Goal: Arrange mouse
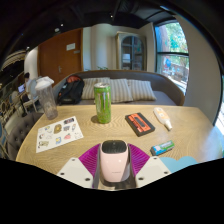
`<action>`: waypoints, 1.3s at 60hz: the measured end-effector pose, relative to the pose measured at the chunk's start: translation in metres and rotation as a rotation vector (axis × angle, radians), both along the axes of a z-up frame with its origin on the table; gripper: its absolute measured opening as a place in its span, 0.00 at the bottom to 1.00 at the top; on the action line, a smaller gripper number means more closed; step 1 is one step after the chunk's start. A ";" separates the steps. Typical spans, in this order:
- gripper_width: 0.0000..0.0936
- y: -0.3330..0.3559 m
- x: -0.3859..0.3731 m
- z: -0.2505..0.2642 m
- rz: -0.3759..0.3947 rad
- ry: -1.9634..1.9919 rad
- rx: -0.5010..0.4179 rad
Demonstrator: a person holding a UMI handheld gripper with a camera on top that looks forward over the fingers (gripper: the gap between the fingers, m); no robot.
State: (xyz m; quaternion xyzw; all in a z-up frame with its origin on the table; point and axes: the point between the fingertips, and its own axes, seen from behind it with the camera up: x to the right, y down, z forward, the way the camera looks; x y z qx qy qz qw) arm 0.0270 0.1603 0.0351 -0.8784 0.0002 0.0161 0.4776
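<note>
Pink-topped and white, the mouse [113, 158] sat between the fingers [113, 172], whose purple pads seemed to press its two sides, so I judge you were holding it in the carrying step. Next you needed a free place to set it down. Bare wood of the tabletop [85, 140] lay ahead, between the sticker sheet [58, 132] and the green can [102, 102]; the near edge was close.
</note>
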 end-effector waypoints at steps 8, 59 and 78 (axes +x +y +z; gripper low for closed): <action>0.44 -0.035 0.047 0.093 -0.018 -0.019 0.172; 0.89 -0.126 0.187 -0.037 -0.121 -0.017 -0.071; 0.91 -0.239 0.181 -0.007 -0.006 0.008 -0.012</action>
